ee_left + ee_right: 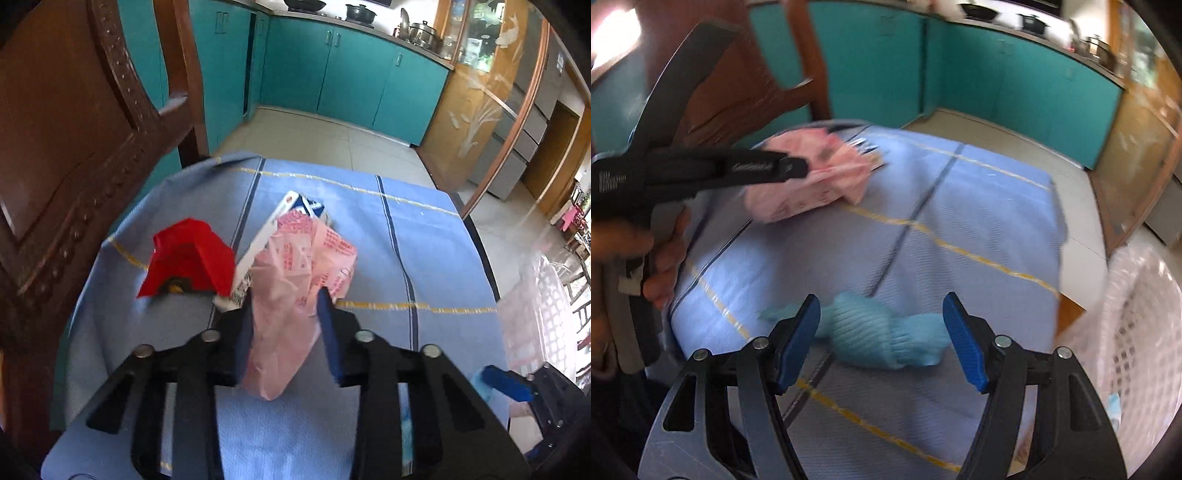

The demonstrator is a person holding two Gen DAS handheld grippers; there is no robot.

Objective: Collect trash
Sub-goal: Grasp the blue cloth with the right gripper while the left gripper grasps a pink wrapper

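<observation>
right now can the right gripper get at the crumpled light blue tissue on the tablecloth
Probably yes: the right gripper is open with the crumpled light blue tissue lying between its fingers on the blue striped tablecloth, nothing in between.

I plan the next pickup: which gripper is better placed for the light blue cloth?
Right. The right gripper is open, with the cloth directly ahead; the left gripper already grips the pink bag.

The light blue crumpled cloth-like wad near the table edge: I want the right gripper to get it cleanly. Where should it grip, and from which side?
Grip the light blue wad across its ribbed, bulging middle, coming down from above and the near side. The right gripper, open, already straddles it there, and the thin tails at either end would likely slip.
</observation>
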